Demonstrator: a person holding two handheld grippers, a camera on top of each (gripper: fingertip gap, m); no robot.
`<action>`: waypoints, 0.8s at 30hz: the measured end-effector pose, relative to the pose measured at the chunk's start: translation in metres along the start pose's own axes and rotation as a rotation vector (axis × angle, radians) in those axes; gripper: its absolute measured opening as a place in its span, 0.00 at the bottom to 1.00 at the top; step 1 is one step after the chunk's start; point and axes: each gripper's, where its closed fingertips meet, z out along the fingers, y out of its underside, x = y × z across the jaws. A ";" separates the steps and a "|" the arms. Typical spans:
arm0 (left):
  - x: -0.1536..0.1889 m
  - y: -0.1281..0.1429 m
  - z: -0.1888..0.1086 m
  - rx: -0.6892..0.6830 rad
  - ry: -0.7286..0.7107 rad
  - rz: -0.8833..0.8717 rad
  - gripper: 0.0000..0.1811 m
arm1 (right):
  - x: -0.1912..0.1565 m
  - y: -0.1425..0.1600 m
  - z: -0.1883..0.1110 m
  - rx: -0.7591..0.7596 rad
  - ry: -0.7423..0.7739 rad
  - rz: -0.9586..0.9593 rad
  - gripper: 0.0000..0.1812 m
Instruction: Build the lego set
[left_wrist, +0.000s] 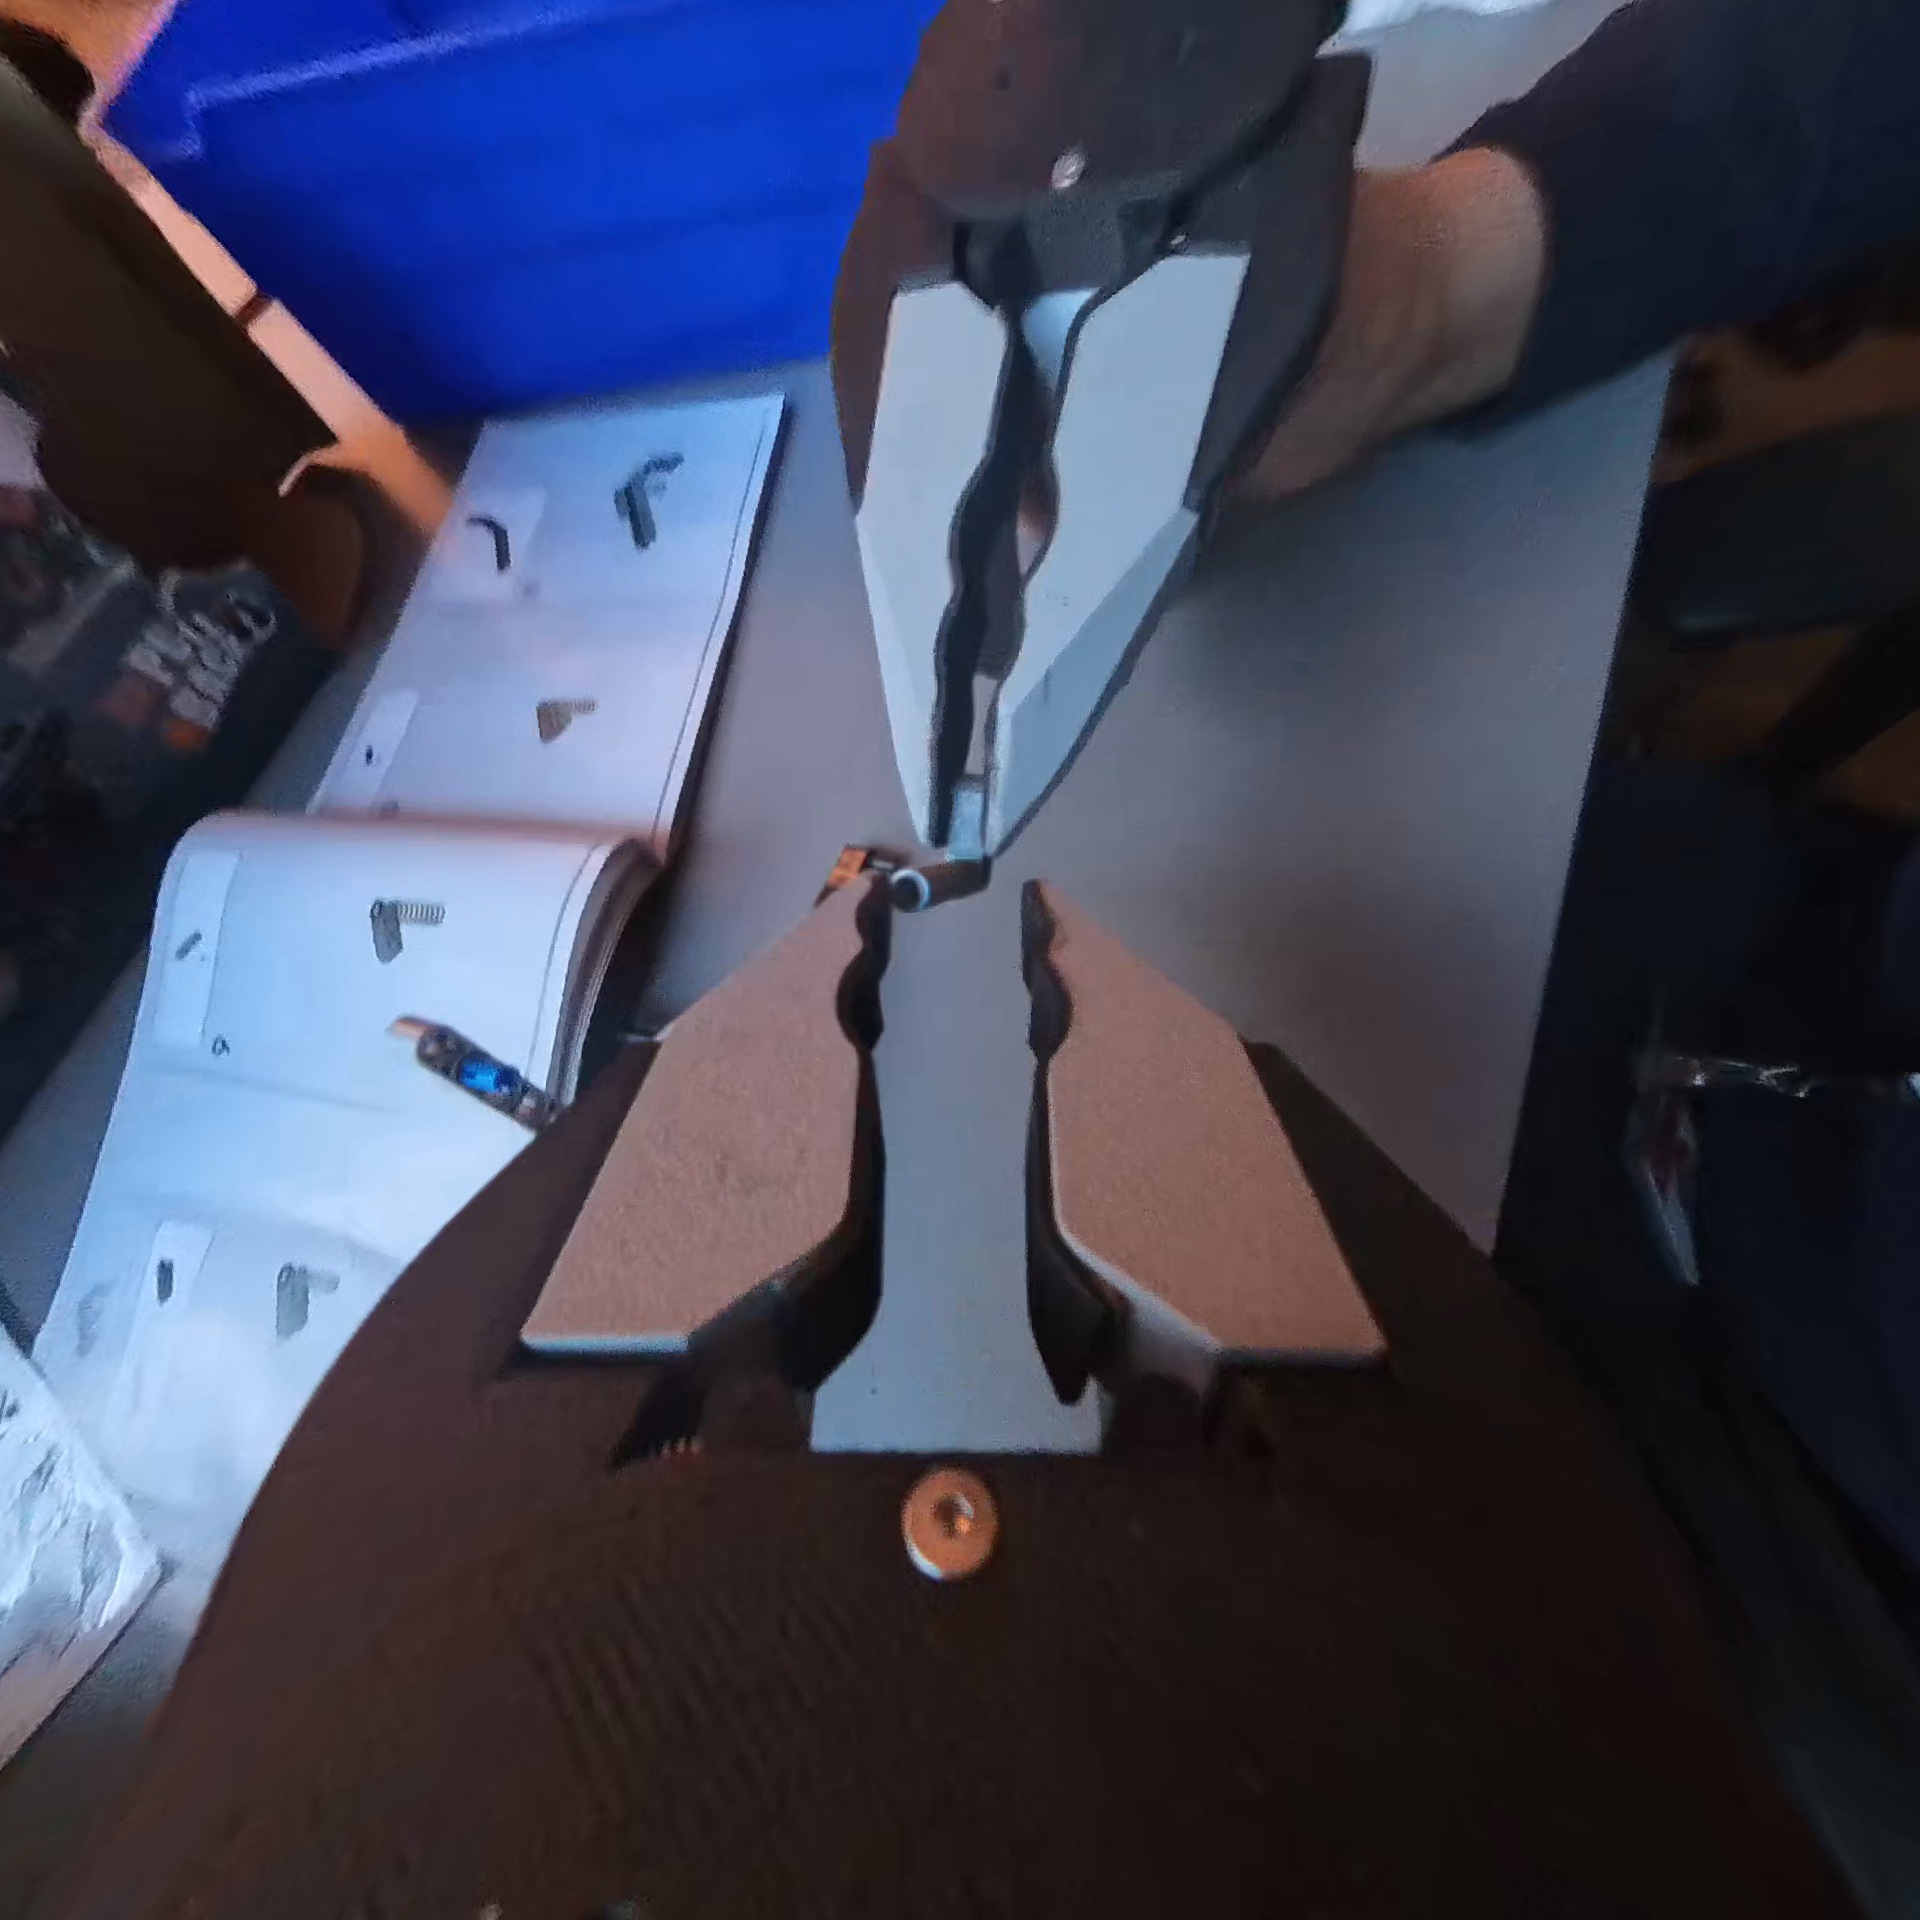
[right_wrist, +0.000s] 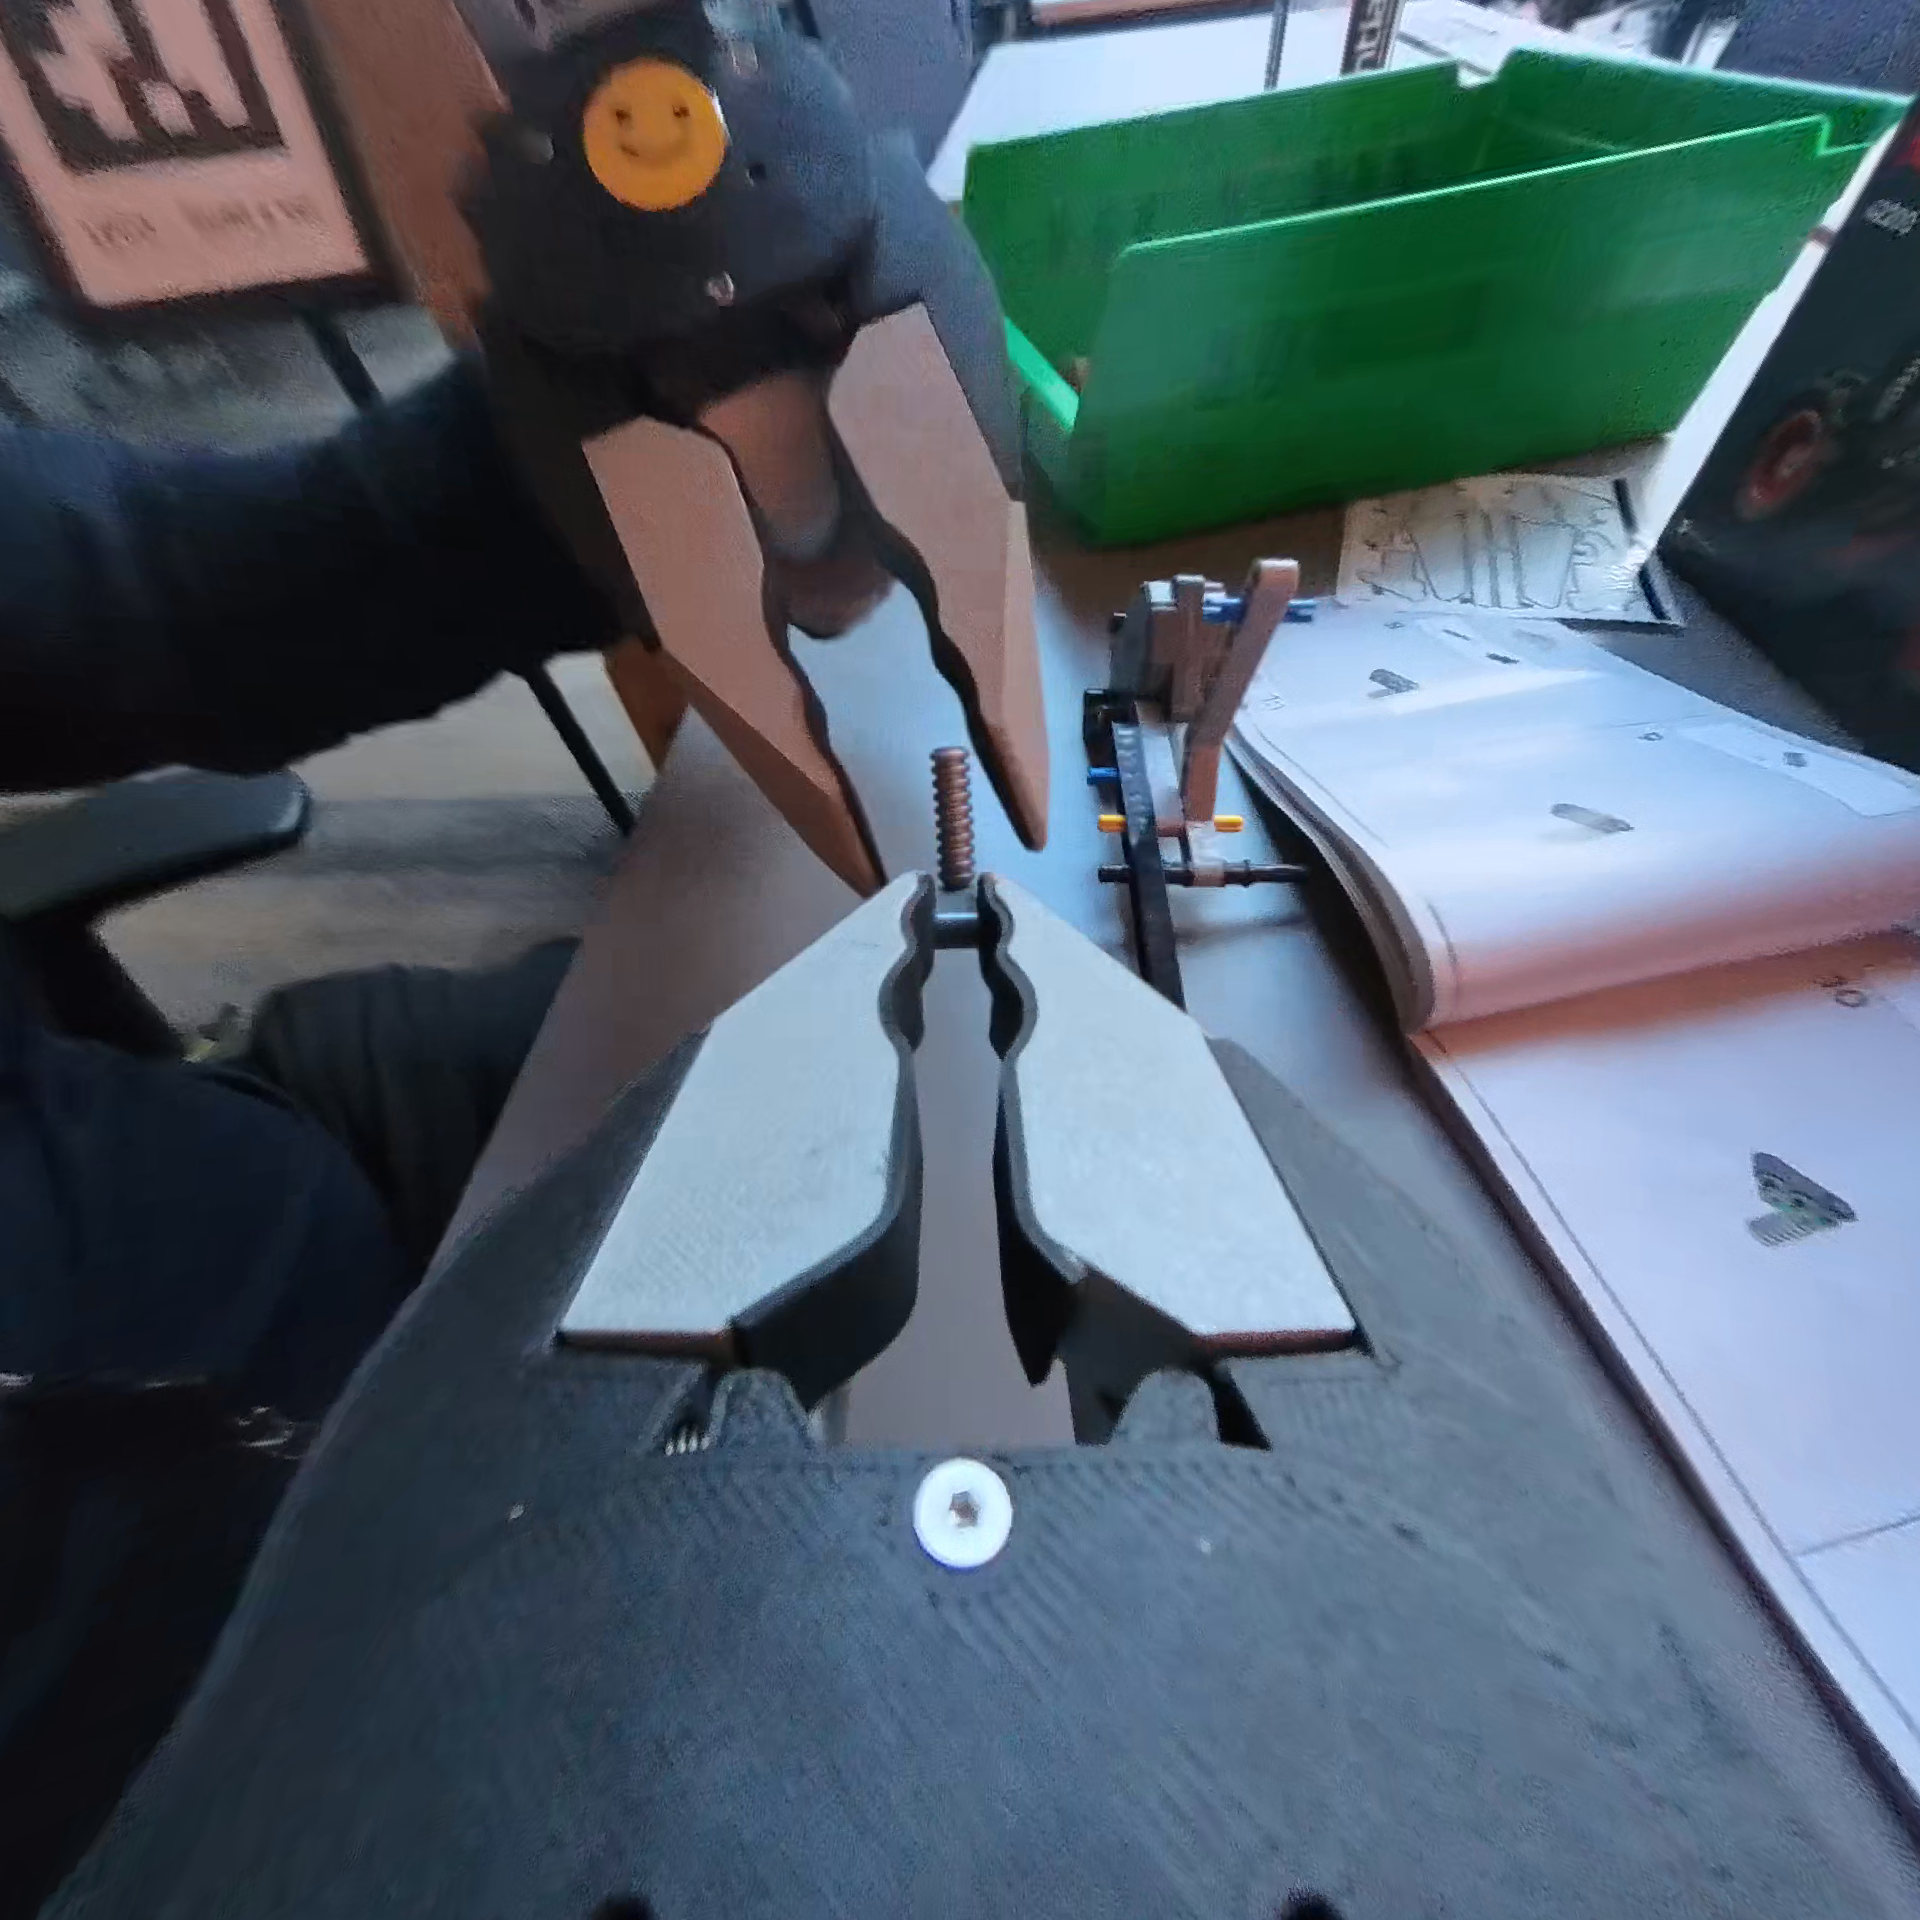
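My right gripper (right_wrist: 954, 906) has grey fingers and is shut on the black end of a small spring piece (right_wrist: 951, 810), whose brown coil points away from it. My left gripper (left_wrist: 948, 899) has brown fingers and is open and empty. Its two fingertips straddle the coil's free end without closing on it, as the right wrist view (right_wrist: 956, 857) shows. In the left wrist view the right gripper (left_wrist: 966, 831) comes in from above with the spring piece (left_wrist: 925, 888) seen end-on. A partly built lego assembly (right_wrist: 1174, 727) stands on the dark table just to the right.
An open instruction booklet (right_wrist: 1558, 831) lies right of the assembly and also shows in the left wrist view (left_wrist: 364, 1039). A green bin (right_wrist: 1403, 312) and a dark box (right_wrist: 1818, 416) stand behind it. A blue bin (left_wrist: 520, 187) is at the far side. The table edge (right_wrist: 582, 935) runs close on the left. The tips of both grippers are at nearly the same place.
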 end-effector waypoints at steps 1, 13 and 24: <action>0.000 -0.002 0.000 0.022 0.007 0.006 0.12 | 0.000 -0.001 -0.001 0.007 -0.010 0.012 0.03; 0.011 0.010 0.006 0.004 0.141 0.012 0.03 | -0.006 0.019 0.006 -0.136 -0.077 -0.026 0.03; 0.015 0.032 0.029 -0.053 0.098 0.128 0.03 | 0.001 0.057 0.013 -0.387 0.046 -0.254 0.03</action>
